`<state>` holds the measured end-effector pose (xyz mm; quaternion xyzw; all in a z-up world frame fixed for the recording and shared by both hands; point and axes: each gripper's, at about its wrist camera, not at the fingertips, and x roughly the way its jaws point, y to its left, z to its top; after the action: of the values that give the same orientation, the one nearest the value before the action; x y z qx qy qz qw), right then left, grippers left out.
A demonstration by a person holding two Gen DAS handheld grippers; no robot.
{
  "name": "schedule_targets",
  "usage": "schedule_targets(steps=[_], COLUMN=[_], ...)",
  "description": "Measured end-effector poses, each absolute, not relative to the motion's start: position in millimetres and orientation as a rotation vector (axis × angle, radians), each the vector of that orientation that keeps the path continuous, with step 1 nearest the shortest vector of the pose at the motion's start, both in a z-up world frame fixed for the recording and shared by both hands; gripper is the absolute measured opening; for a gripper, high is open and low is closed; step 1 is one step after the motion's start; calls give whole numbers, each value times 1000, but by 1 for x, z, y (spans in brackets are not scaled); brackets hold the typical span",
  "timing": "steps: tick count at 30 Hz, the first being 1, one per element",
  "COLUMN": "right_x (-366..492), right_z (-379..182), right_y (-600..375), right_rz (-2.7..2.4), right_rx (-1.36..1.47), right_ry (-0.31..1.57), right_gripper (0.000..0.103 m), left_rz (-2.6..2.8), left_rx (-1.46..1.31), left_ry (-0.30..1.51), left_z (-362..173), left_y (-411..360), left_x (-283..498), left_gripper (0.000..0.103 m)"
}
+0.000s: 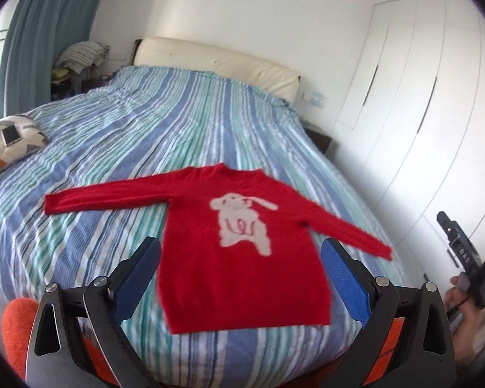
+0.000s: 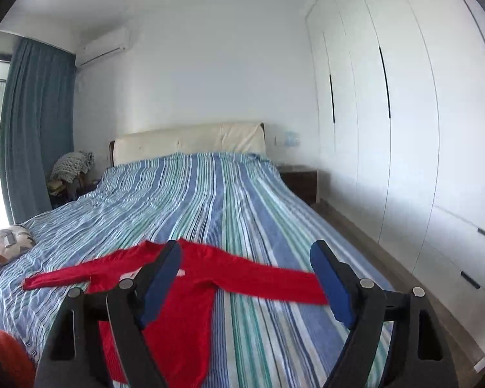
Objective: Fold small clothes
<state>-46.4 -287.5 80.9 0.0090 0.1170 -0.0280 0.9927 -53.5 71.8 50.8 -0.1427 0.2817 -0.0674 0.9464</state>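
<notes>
1. Striped bed fills a white bedroom.
2. Red sweater lies flat at lower centre, sleeves spread.
3. Left gripper and right gripper hover wide apart, holding nothing.
</notes>
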Motion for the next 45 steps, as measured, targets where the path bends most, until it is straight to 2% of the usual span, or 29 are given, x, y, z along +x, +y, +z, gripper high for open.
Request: schedule_targets(steps=[2, 5, 8, 10, 13, 16, 19, 22, 25, 28, 31, 37, 39, 42, 45], right_x=[-54, -58, -55, -55, -60, -56, -66, -76, -80, -86, -79, -56, -52, -46, -42], right_z=[93, 84, 57, 47, 76, 137, 201, 245, 275, 277, 247, 113, 72, 40, 42], right_y=[-279, -265, -249, -240, -252, -288, -320, -333, -337, -327, -303, -274, -267, -256, -239], right_rz=[-49, 16, 153, 223, 235, 170, 99, 59, 74, 119, 159, 161, 182, 227, 308], right_rx=[-35, -50, 18, 23, 29, 33, 39, 21, 24, 57, 68, 169, 238, 296, 323], right_ry=[197, 216, 350, 408, 388, 309, 203, 141, 98, 66, 111, 455, 585, 724, 769], right_gripper=[90, 91, 91, 91, 91, 91, 92, 95, 95, 101, 102, 102, 102, 102, 102], left_rz=[-172, -105, -78, -182, -316, -423, -397, -306, -271, -238, -162, 21, 67, 80, 67], left_rx=[-303, -253, -205, -293, -293, -358, -307, -230, -226, -248, -216, -206, -210, -247, -270], left_ry=[568, 586, 793, 866, 757, 599, 465, 363, 350, 367, 441, 692, 761, 813, 830], left_z=[49, 9, -30, -21, 55, 147, 225, 277, 298, 282, 226, 82, 52, 31, 28], left_y=[67, 49, 26, 15, -3, 1, 14, 29, 48, 61, 68, 93, 103, 108, 100], left_x=[-53, -50, -42, -42, -46, -47, -49, -49, -43, -35, -27, -38, -48, -59, -63], left_gripper=[102, 102, 99, 87, 89, 100, 101, 102, 102, 103, 103, 102, 102, 102, 102])
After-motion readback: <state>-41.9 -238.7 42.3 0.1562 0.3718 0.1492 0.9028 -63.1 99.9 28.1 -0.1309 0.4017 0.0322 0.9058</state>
